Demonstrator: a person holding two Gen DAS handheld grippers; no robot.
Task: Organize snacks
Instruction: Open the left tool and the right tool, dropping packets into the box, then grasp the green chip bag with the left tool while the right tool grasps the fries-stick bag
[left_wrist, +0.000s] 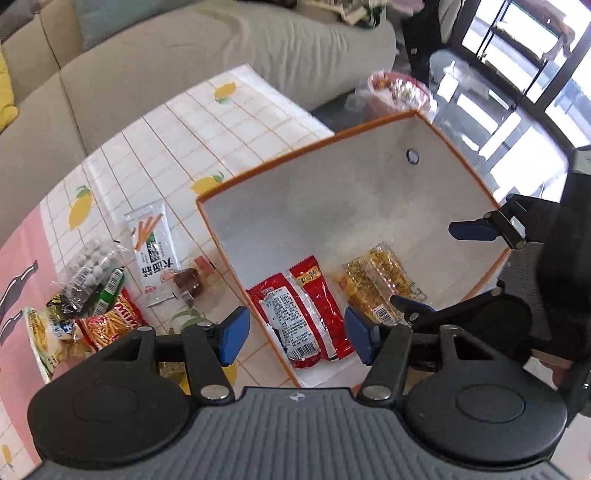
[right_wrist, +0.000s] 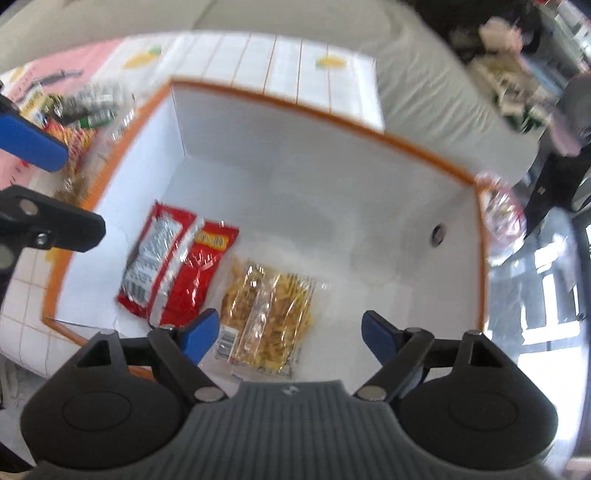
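Both grippers, left (left_wrist: 295, 332) and right (right_wrist: 286, 334), hang with fingers wide and empty over the white box (left_wrist: 369, 206); red packets (left_wrist: 303, 314) and a yellow packet (right_wrist: 267, 317) lie inside, more snacks (left_wrist: 92, 295) left on the desk (left_wrist: 177, 147).

White box (left_wrist: 369, 192) with orange rim; 2 red packets (left_wrist: 303, 314); yellow packet (left_wrist: 384, 284); lemon-print grid tablecloth (left_wrist: 221, 122).
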